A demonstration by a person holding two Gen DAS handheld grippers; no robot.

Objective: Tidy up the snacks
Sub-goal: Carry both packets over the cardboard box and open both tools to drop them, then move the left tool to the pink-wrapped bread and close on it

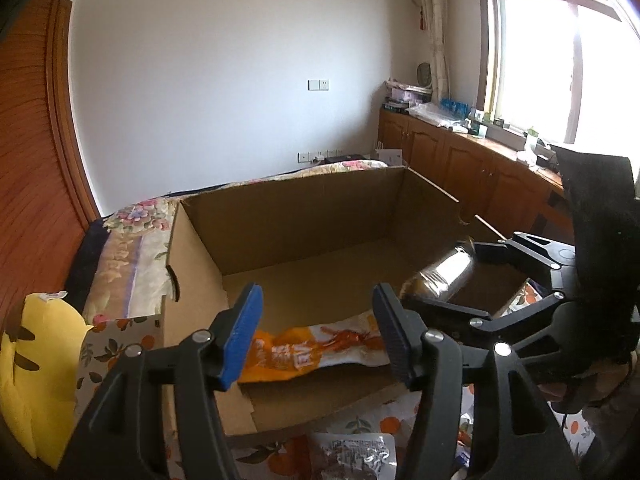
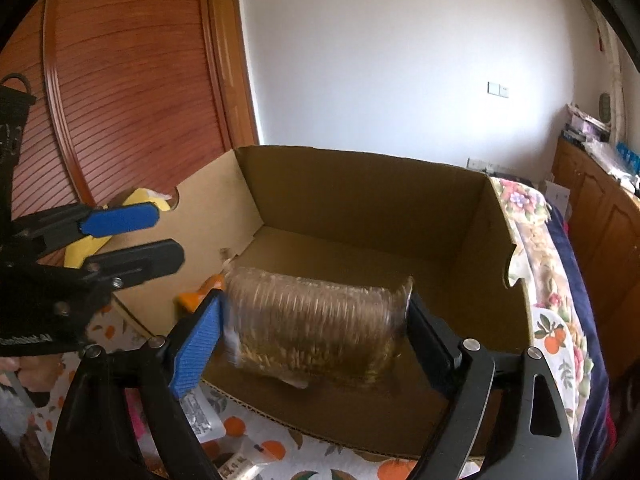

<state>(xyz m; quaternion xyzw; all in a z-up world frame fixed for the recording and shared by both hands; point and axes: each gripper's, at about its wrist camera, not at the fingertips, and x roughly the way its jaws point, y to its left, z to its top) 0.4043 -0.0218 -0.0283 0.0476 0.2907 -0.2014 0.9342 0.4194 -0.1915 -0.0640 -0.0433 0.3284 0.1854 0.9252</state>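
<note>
Holding both grippers over the near edge of the open cardboard box (image 1: 304,216), I saw my left gripper (image 1: 318,332) with its jaws apart and nothing between them; an orange-and-white snack packet (image 1: 320,350) lay flat on the box floor just beyond, along the near wall. My right gripper (image 2: 314,334) stood wide, a clear ribbed pack of brown snacks (image 2: 316,328) blurred between its pads above the box floor at the near right corner; whether the pads still pressed it I could not tell. Another wrapped snack (image 1: 356,456) lay outside on the orange-patterned cloth (image 1: 384,420).
</note>
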